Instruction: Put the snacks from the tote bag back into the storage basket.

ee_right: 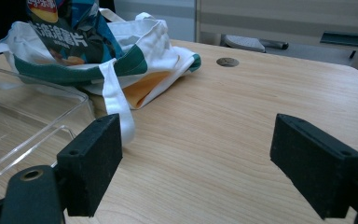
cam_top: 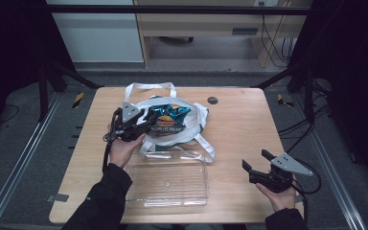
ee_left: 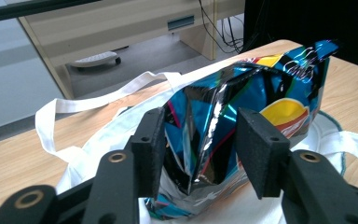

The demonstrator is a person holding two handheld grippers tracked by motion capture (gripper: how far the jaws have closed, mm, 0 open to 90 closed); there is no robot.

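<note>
Closest to the person sits a clear plastic tray [cam_top: 167, 179] with nothing in it. Off to the side, the right gripper [cam_top: 258, 164] waits low over the bare table [cam_top: 239, 124], its jaws wide apart and holding nothing. A bit farther away, the left gripper [ee_left: 200, 144] has its two jaws squeezed on the bottom end of a shiny blue chip bag [ee_left: 242, 102]. The bag rests on a white cloth tote bag [cam_top: 191, 127] at the far part of the table. It looks like the chips are either coming out of the tote or going in; I cannot tell which. If out, the next move needs a steady lift toward the tray without crushing the chips.
</note>
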